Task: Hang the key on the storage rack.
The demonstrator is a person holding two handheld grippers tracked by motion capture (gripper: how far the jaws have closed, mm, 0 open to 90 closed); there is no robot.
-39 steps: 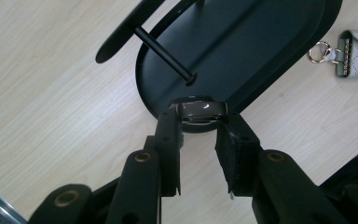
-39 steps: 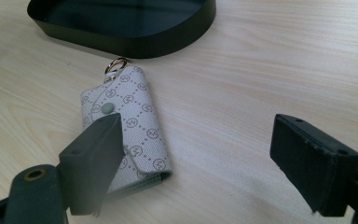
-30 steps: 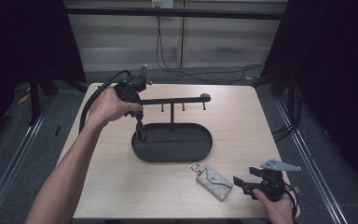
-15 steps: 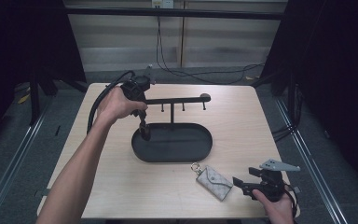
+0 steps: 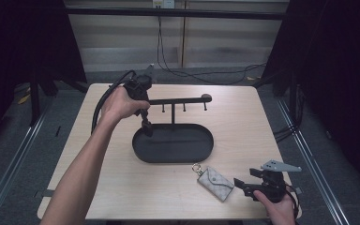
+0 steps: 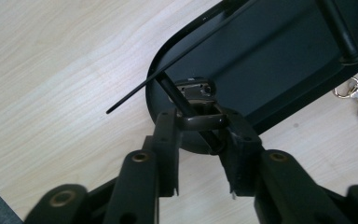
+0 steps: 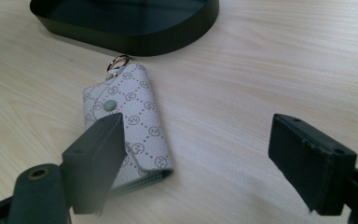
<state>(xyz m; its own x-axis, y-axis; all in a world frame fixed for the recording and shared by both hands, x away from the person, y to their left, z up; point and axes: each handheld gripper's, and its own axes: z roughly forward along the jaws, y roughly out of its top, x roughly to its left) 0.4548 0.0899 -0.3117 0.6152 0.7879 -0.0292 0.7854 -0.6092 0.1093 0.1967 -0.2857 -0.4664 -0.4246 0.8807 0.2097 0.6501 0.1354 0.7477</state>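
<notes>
A black oval tray (image 5: 206, 151) carries a T-shaped stand whose cross bar (image 5: 183, 100) has small pegs. My left gripper (image 5: 146, 130) points down at the bar's left end, over the tray's left rim. In the left gripper view its jaws (image 6: 202, 126) are shut on a small dark metal loop (image 6: 191, 122) above the tray (image 6: 284, 56). A grey patterned key pouch (image 5: 215, 183) with a gold ring lies in front of the tray. My right gripper (image 5: 243, 185) rests just right of it, open; the pouch (image 7: 126, 116) lies by its left jaw (image 7: 196, 158).
The tray's near wall (image 7: 135, 39) stands just beyond the pouch. Bare wood lies to the right of the pouch and along the table's left side (image 5: 89, 154). A thick black cable (image 5: 104, 101) loops from the left gripper toward the table's back left.
My left gripper has shifted slightly right along the bar's left end. The right gripper and the pouch have stayed in place.
</notes>
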